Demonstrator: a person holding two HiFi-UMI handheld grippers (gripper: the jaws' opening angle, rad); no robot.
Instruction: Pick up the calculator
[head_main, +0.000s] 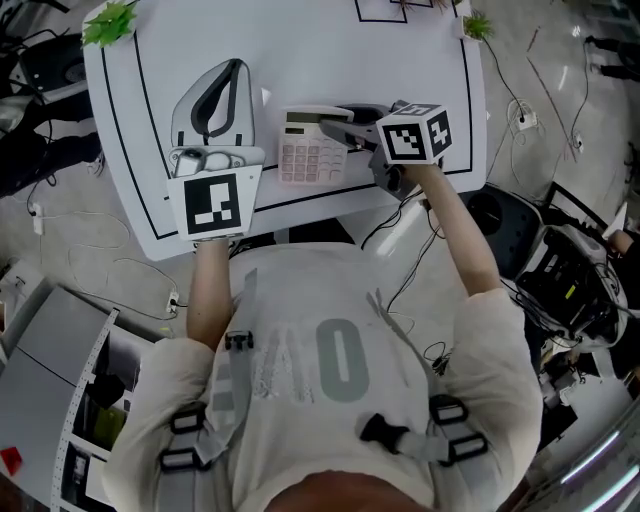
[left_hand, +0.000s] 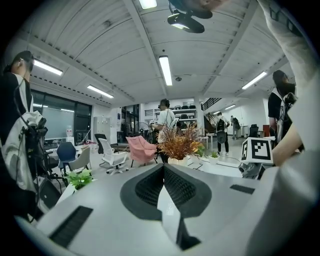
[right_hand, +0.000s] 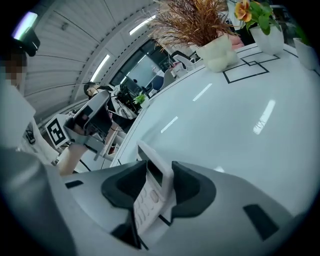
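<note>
Our right gripper (right_hand: 159, 172) has its jaws clamped on the calculator (right_hand: 150, 196), which sits between them, gripped near its display. Held by one edge only, it could pivot or slip out as we lift. Our left gripper (left_hand: 163, 167) has closed, empty jaws.

Pale block letters reading roughly "AO" run across the person's shirt (head_main: 330, 360) in the head view. Black-and-white square code markers sit on the left gripper (head_main: 236, 68) and right gripper (head_main: 340, 128). The key legends on the calculator (head_main: 310, 150) are too small to read.
</note>
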